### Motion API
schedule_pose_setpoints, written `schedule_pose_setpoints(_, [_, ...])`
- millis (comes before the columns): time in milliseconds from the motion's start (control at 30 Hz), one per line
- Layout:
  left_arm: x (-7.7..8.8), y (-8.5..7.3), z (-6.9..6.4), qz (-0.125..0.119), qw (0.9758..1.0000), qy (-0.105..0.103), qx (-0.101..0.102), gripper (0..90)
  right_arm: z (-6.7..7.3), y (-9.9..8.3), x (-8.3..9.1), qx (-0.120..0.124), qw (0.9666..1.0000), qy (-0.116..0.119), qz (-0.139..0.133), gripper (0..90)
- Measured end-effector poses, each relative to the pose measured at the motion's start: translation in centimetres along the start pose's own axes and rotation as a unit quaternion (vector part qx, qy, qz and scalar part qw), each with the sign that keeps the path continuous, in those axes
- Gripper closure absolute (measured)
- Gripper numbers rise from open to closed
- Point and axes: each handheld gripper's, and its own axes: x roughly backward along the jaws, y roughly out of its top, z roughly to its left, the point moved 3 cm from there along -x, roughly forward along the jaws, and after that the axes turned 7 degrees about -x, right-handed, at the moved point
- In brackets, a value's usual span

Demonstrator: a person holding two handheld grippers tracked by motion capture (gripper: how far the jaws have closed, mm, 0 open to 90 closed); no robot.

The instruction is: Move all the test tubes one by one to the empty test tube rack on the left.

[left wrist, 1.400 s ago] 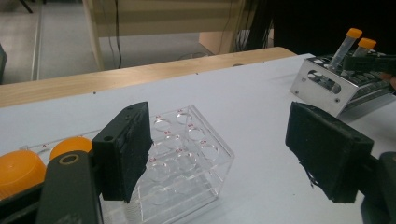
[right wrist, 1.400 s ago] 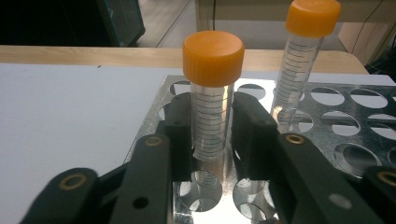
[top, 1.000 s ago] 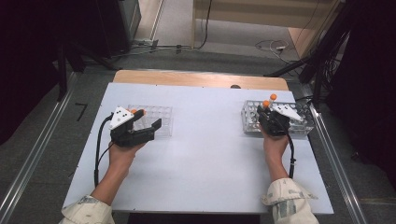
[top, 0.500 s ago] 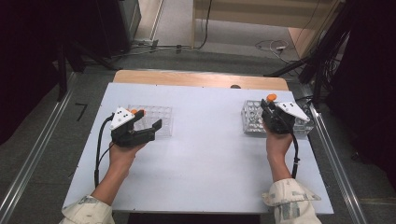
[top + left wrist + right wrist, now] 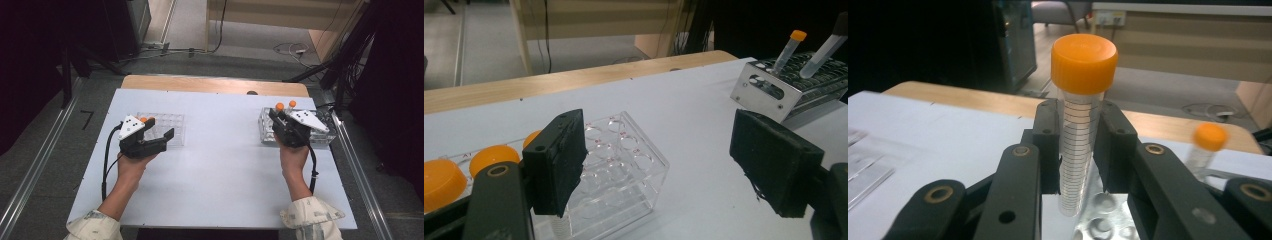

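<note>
My right gripper (image 5: 278, 121) (image 5: 1081, 150) is shut on a clear graduated tube with an orange cap (image 5: 279, 107) (image 5: 1083, 120). It holds the tube upright, its lower end just above the metal rack (image 5: 320, 137) (image 5: 1098, 220). A second orange-capped tube (image 5: 292, 104) (image 5: 1206, 145) (image 5: 788, 50) stands tilted in that rack (image 5: 769, 87). My left gripper (image 5: 161, 130) (image 5: 664, 165) is open beside the clear plastic rack (image 5: 167, 122) (image 5: 621, 170), with one pad (image 5: 556, 160) against the rack's side. Orange caps (image 5: 489, 157) sit at that rack's left end.
The white table (image 5: 220, 165) ends at a wooden strip (image 5: 210, 85) on its far side. Metal rails (image 5: 30, 185) run along both sides on the floor. Cables (image 5: 107, 160) trail from each gripper toward the person's sleeves.
My right gripper has risen and drifted slightly left with the tube, lifting it out of the metal rack. The left gripper has stayed where it was.
</note>
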Motion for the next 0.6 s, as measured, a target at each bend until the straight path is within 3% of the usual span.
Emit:
schedule_pose_setpoints(233, [0.0,0.0,-0.4,0.0,1.0,-0.006,-0.002,23.6,3.0,-1.3,-0.6,-0.005,0.9975,0.061,0.036,71.3])
schedule_pose_setpoints(400, [-0.1,0.0,-1.0,0.003,0.9999,-0.013,-0.004,23.6,5.3,-2.4,-0.9,0.018,0.9944,0.088,0.056,71.4])
schedule_pose_setpoints(600, [-0.4,-0.1,-2.1,0.007,0.9996,-0.024,-0.012,23.6,8.0,-3.9,-1.2,0.036,0.988,0.129,0.076,71.4])
